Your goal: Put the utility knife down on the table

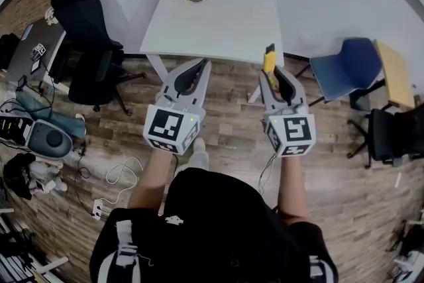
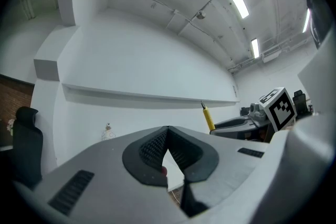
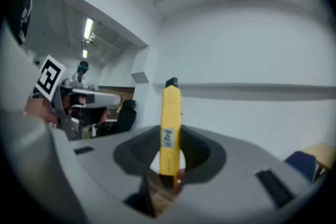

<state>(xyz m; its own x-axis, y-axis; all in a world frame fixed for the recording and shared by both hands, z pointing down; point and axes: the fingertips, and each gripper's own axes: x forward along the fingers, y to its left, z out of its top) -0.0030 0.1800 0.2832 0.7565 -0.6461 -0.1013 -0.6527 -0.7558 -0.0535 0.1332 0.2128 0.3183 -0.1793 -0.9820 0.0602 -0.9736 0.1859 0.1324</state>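
1. Knife position: the utility knife (image 3: 170, 128) was clamped at its rear end in the right tool (image 3: 170, 153). Most of the yellow body projected past the jaw tips.
2. It was held in the air at the near edge of the white desk (image 1: 218, 23), not resting on it.
3. The left tool (image 2: 168, 136) was closed, with nothing between its jaws.
4. Risk: with so short a bite, a knock of the tip on the desk edge could pivot the knife loose.
5. Risk: a release short of the edge would drop it to the wooden floor (image 1: 225, 109).
6. Blade extension could not be determined; only a dark tip was seen.
7. Knife height above the desk could not be judged.
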